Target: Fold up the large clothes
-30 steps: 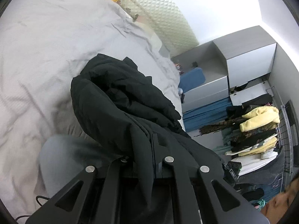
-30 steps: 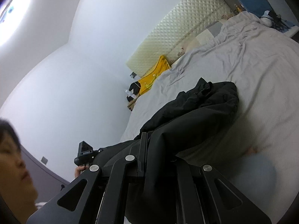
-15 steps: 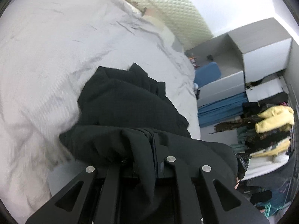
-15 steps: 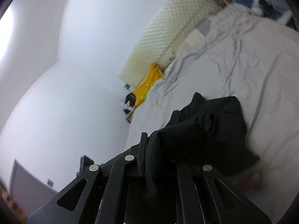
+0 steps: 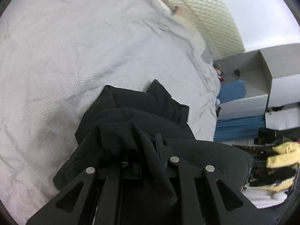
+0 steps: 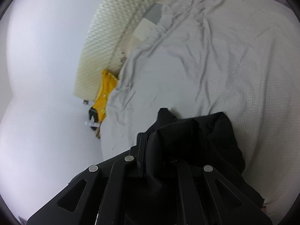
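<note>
Both grippers are clamped on the same black garment [image 5: 142,116], which lies bunched on the bed [image 5: 56,56] and drapes back over the fingers. The left gripper [image 5: 150,146] has cloth pinched between its closed jaws; the right gripper [image 6: 148,146] likewise bites a fold of the garment [image 6: 196,140].

Only the left view shows what lies beyond the far side of the bed: a grey cabinet [image 5: 262,71], a blue cushion [image 5: 232,91] and a rack of hanging clothes [image 5: 277,157] with yellow pieces among them. Only the right view shows a yellow cloth [image 6: 103,101] at the bed's head corner, against the bare white wall [image 6: 41,56]. The quilted cream headboard [image 6: 112,18] appears in both.

The draped fabric hides most of each gripper's fingertips.
</note>
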{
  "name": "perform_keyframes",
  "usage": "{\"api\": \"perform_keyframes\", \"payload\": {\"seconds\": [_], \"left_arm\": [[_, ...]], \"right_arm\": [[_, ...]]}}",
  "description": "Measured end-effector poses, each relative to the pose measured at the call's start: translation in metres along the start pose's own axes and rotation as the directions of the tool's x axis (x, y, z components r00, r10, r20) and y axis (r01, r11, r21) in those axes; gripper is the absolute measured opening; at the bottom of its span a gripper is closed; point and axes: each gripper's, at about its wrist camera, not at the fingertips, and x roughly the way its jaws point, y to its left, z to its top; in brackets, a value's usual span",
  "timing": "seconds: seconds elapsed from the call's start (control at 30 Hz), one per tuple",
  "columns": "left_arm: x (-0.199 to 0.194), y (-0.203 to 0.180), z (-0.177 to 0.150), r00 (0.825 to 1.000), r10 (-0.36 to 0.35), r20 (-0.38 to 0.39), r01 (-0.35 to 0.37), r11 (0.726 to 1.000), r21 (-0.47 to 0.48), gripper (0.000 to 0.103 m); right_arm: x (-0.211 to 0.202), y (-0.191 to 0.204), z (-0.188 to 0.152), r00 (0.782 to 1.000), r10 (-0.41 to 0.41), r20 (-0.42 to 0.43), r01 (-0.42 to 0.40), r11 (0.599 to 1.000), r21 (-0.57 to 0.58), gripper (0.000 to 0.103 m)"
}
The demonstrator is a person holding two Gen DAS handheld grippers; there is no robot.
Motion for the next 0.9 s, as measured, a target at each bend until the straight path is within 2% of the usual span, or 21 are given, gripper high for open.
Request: {"api": "perform_keyframes", "payload": {"seconds": [0.13, 0.37, 0.53, 0.67, 0.77, 0.83, 0.9], "left_arm": [[0.029, 0.011, 0.018, 1.0, 0.013, -0.019, -0.014, 0.999, -0.038, 0.013], [0.084, 0.02, 0.039, 0.997, 0.056, -0.056, -0.059, 0.997, -0.05, 0.013], [0.109, 0.019, 0.047, 0.991, 0.09, -0.103, -0.094, 0.995, -0.037, 0.013], [0.099, 0.019, 0.048, 0.991, 0.054, -0.119, -0.06, 0.997, -0.048, 0.014], [0.081, 0.021, 0.045, 0.993, -0.008, -0.116, 0.002, 0.999, -0.05, 0.017], [0.063, 0.023, 0.04, 0.993, -0.053, -0.109, 0.05, 0.998, -0.032, 0.02], [0.044, 0.025, 0.035, 0.994, -0.062, -0.088, 0.061, 0.998, -0.016, 0.025]], "right_arm": [[0.025, -0.011, 0.01, 0.999, -0.045, -0.014, 0.045, 0.998, 0.038, 0.004], [0.07, -0.052, 0.026, 0.992, -0.114, -0.048, 0.119, 0.987, 0.111, 0.003], [0.088, -0.069, 0.026, 0.993, -0.101, -0.068, 0.109, 0.985, 0.133, 0.003], [0.089, -0.083, 0.029, 0.993, -0.013, -0.115, 0.033, 0.984, 0.176, 0.008], [0.08, -0.09, 0.031, 0.988, 0.051, -0.144, -0.024, 0.983, 0.18, 0.013], [0.071, -0.092, 0.031, 0.986, 0.069, -0.153, -0.044, 0.985, 0.165, 0.022], [0.056, -0.097, 0.033, 0.987, 0.074, -0.141, -0.052, 0.987, 0.154, 0.03]]}}
